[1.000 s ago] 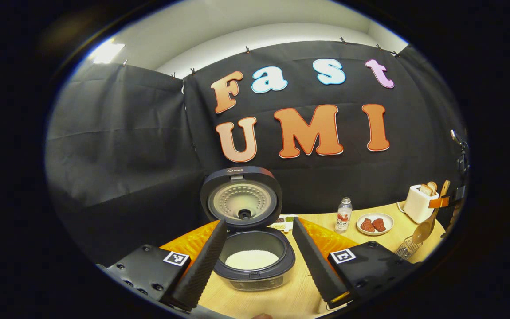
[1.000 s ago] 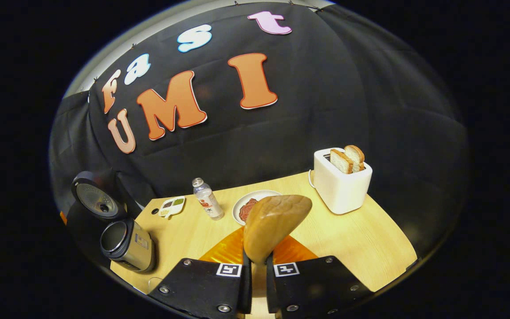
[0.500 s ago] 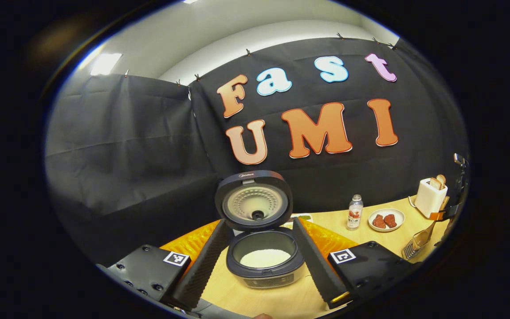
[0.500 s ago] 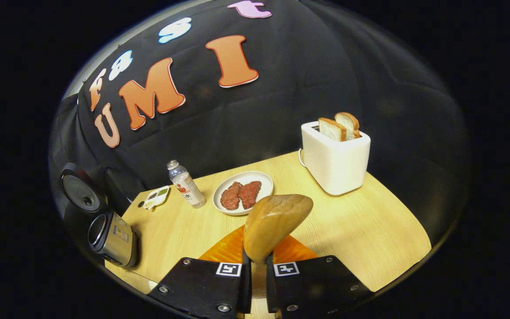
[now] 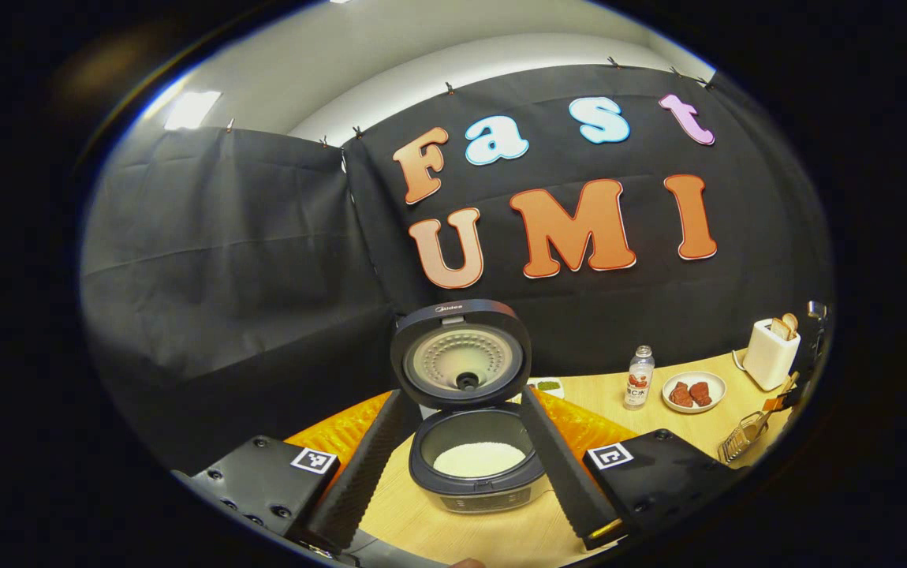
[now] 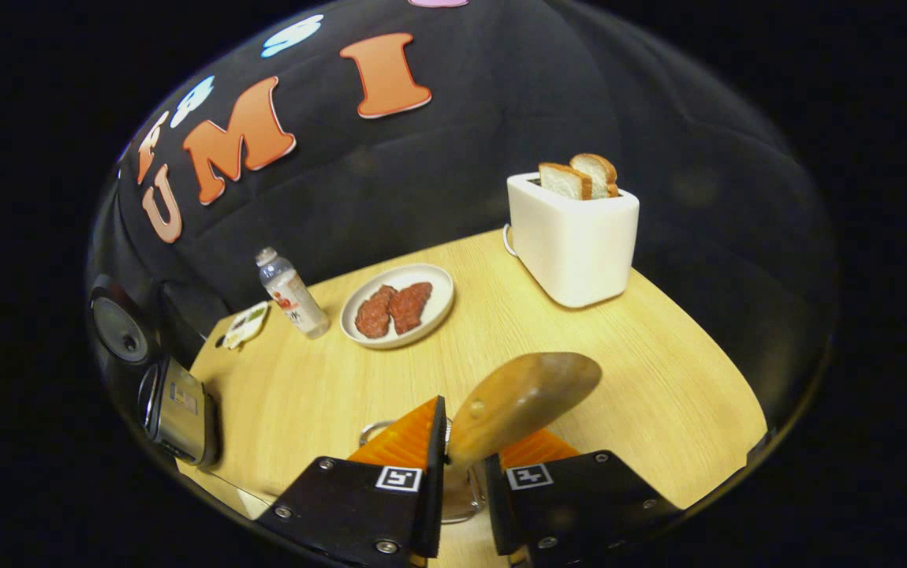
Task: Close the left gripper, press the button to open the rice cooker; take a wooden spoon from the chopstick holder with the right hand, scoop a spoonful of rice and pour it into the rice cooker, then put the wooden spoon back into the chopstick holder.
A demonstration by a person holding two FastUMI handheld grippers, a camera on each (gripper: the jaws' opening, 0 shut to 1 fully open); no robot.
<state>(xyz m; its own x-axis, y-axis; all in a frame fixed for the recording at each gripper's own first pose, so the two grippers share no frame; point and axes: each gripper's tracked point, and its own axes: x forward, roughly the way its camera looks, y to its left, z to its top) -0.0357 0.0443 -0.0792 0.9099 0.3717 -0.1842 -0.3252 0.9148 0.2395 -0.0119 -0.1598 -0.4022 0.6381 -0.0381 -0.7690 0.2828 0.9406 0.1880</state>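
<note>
The rice cooker (image 5: 475,483) stands with its lid (image 5: 461,367) up and white rice (image 5: 479,459) in the pot. My left gripper (image 5: 461,397) is open, one finger on each side of the cooker and short of it. In the right gripper view the wooden spoon (image 6: 524,401) stands in the wire chopstick holder (image 6: 375,431), bowl up and leaning right. My right gripper (image 6: 465,461) straddles its handle with the fingers slightly parted. The cooker (image 6: 177,410) lies at the far left there. The holder (image 5: 741,446) also sits at the right edge of the left gripper view.
On the wooden table (image 6: 658,379) stand a white toaster (image 6: 572,237) with two bread slices, a plate (image 6: 422,315) of meat, a small bottle (image 6: 289,292) and a little sauce dish (image 6: 244,325). The black cloth wall runs behind them.
My right gripper has come down to the holder with the spoon, its fingers have parted a little and the spoon has tipped right. The left gripper has drifted slightly, staying open.
</note>
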